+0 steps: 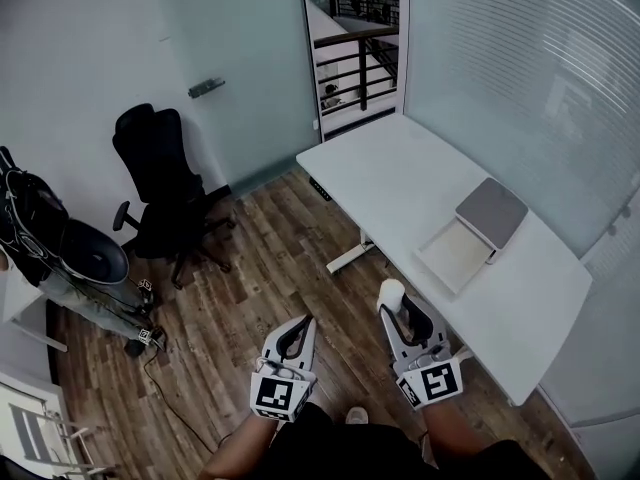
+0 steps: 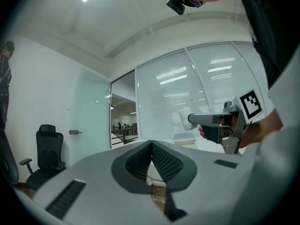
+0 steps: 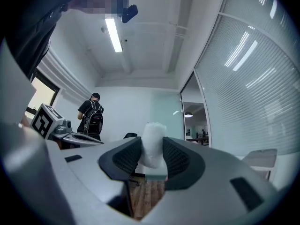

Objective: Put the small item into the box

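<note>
The left gripper (image 1: 306,322) is held with its jaws pressed together, with nothing gripped. A small white item (image 1: 391,292) is clamped in the part-open right gripper (image 1: 394,311), near the white table (image 1: 400,173), where the box (image 1: 455,255) is seen open, its tray bare.

free: table (image 1: 400,183) around box (image 1: 452,255) | obstacle: grey lid (image 1: 491,212) beside it

White table (image 1: 400,173) (open box (image 1: 470,236) atop)

White small item (image 1: 391,293) clamped in right gripper (image 1: 392,300) jaws; shallow box (image 1: 455,255) open on table (image 1: 400,178), well apart.
</note>
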Action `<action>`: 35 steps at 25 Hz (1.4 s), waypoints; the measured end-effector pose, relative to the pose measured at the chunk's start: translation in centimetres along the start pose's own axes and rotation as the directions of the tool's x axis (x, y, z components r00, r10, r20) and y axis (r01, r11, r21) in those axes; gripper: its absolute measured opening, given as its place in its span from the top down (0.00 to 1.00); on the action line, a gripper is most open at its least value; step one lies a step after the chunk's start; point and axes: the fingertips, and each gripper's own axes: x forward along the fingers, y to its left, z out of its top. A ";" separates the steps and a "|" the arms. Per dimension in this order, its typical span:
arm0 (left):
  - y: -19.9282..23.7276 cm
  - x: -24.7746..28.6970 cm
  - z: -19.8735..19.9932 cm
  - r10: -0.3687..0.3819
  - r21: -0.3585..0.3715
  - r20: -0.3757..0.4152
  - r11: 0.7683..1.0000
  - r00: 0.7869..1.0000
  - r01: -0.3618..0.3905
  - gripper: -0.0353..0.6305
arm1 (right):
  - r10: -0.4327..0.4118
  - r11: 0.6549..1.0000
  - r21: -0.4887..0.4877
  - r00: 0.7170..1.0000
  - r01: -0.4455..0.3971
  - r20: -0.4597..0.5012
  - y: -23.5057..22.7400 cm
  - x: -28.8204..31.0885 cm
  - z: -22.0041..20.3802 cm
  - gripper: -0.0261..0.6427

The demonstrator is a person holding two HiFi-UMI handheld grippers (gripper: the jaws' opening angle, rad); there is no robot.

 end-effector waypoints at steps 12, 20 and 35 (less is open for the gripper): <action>9.5 7.9 -1.3 -0.121 -0.095 0.004 0.988 0.993 0.121 0.93 | -0.093 0.995 -0.044 0.995 0.092 -0.025 -0.8 10.8 -1.7 0.73; 13.7 13.4 -1.0 -0.252 -0.055 0.020 0.966 0.967 0.253 0.93 | -0.201 0.979 -0.047 0.979 0.199 -0.041 -1.9 16.1 -3.1 0.73; 9.2 22.3 -0.9 -0.521 -0.055 0.049 0.850 0.852 0.523 0.93 | -0.514 0.854 -0.129 0.856 0.504 -0.060 -9.3 12.1 -2.8 0.73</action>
